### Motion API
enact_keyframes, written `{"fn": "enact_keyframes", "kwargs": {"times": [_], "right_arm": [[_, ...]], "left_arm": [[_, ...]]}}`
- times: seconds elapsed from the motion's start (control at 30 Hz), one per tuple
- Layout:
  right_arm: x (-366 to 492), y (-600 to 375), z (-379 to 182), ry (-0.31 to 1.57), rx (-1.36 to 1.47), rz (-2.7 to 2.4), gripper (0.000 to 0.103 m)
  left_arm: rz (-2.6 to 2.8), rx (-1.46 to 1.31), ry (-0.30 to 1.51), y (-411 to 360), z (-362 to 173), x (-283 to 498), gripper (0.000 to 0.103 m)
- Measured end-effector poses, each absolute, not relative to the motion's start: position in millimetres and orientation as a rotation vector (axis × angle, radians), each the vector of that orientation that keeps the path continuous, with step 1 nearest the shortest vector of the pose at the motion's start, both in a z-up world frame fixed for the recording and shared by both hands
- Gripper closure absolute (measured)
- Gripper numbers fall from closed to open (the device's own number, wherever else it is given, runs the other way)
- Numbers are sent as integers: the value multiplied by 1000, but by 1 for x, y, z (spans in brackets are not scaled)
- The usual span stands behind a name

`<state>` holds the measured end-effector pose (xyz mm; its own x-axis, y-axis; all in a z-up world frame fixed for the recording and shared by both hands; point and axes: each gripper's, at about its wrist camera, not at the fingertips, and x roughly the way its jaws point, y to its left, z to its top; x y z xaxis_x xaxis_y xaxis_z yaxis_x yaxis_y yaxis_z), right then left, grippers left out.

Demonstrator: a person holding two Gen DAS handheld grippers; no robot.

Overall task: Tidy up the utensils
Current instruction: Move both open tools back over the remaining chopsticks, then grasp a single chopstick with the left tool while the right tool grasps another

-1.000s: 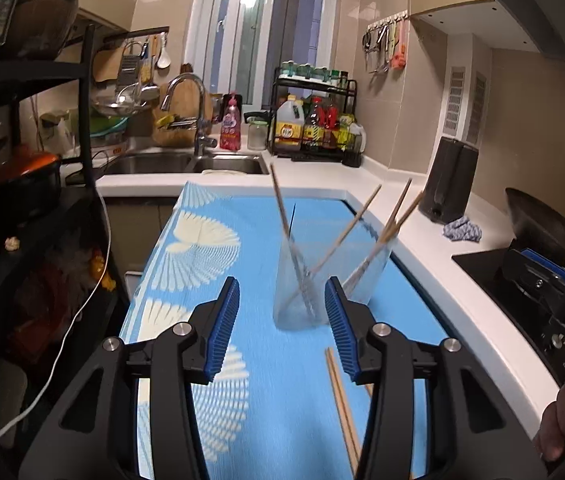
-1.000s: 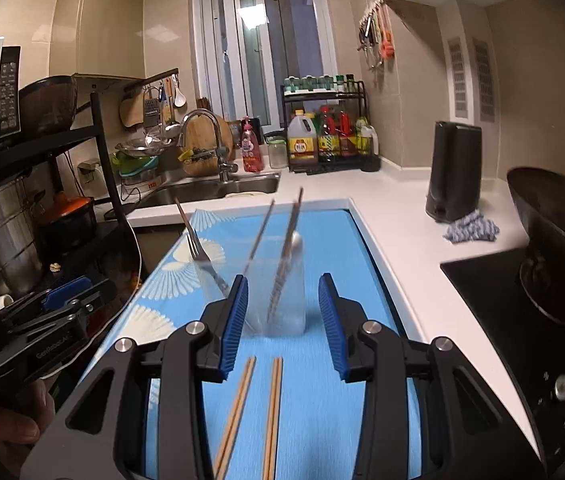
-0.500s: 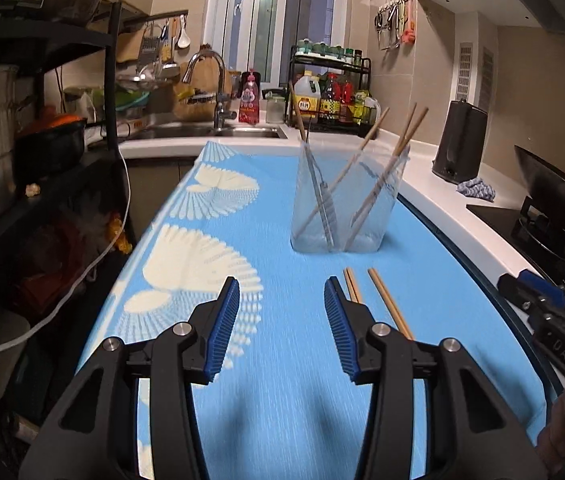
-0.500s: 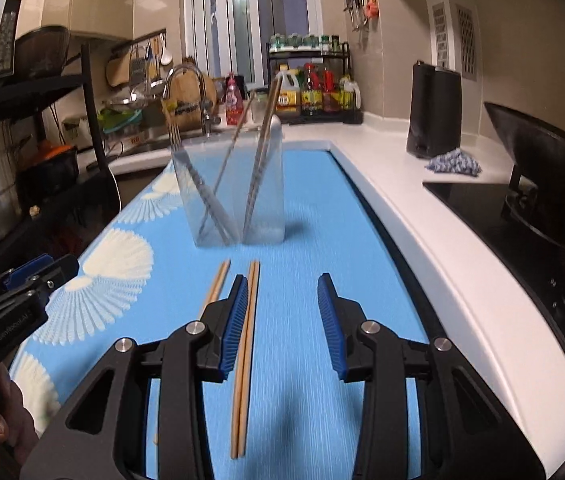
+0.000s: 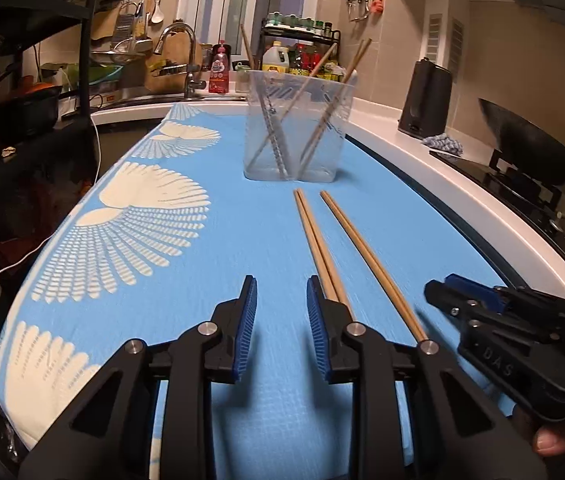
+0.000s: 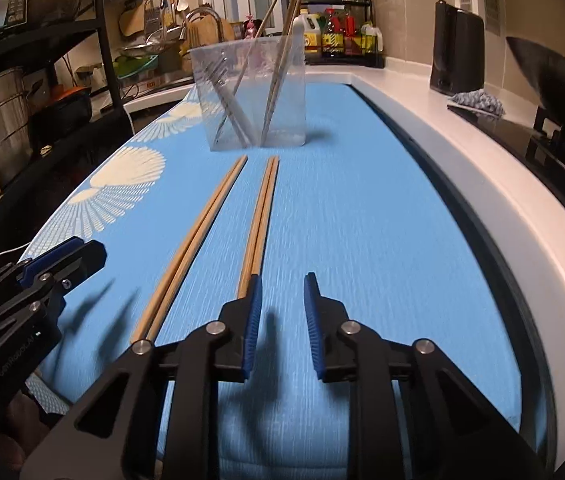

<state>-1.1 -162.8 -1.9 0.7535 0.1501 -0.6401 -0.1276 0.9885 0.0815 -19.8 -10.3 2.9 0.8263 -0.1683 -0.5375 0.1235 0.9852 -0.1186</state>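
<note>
Both my grippers, left (image 5: 281,320) and right (image 6: 280,318), hang spread, empty. Chopsticks (image 6: 256,216) lie mid-frame on blue mat (image 6: 362,220), below clear holder (image 6: 250,92). Light, stiff, slippery; I'd pinch mid-shaft.

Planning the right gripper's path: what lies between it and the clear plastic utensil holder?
In the right wrist view, only blue cloth lies directly ahead of the right gripper; two wooden chopstick pairs run just left, toward the holder.

Left gripper (image 5: 281,320) low, level, jaws apart and empty. Right gripper (image 6: 282,320) alongside at like height, jaws parted, nothing between. Both pointing forward, side by side.
</note>
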Motion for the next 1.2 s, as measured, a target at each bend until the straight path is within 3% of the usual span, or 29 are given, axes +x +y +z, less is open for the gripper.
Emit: {"fn": "enact_keyframes", "kwargs": {"times": [0.7, 0.77, 0.83, 0.9, 1.1, 1.2], "right_arm": [[-1, -150, -15, 770, -7, 192, 83], [0, -151, -14, 770, -10, 185, 84], [-1, -152, -14, 768, -16, 171, 98], [0, -157, -14, 768, 2, 158, 98], [-3, -169, -15, 758, 15, 123, 98], [-3, -175, -14, 753, 22, 103, 98]], "left_arm": [[-206, -111, 622, -16, -8, -17, 80], [-214, -110, 629, -17, -9, -17, 80], [-230, -102, 636, -21, -10, -18, 80], [-241, -102, 641, -24, -11, -18, 80], [-237, -93, 685, -31, -16, -14, 94], [-227, -80, 695, -34, -18, -13, 95]]}}
